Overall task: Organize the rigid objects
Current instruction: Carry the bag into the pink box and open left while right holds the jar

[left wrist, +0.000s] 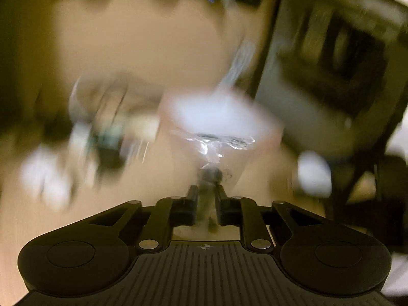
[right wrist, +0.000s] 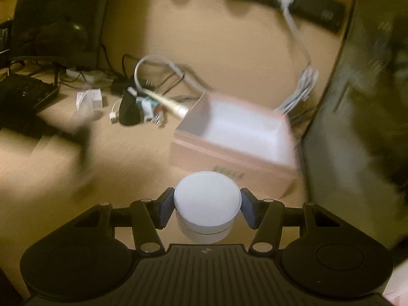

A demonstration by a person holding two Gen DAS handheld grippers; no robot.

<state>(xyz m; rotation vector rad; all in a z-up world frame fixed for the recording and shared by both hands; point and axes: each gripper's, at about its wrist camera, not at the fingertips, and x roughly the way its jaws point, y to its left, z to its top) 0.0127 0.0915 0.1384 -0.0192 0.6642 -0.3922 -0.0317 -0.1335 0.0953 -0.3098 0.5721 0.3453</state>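
My right gripper (right wrist: 207,205) clamps a white round lidded jar (right wrist: 207,204) before the open pink cardboard box (right wrist: 229,158), whose green print is illegible. My left gripper (left wrist: 206,199) pinches a crinkled clear plastic packet (left wrist: 211,148), its contents lost to blur.

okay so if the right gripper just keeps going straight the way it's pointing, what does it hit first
Most likely the near wall of the pink box, directly ahead of the right gripper, which is shut on a white round container; motion blur leaves depth uncertain.
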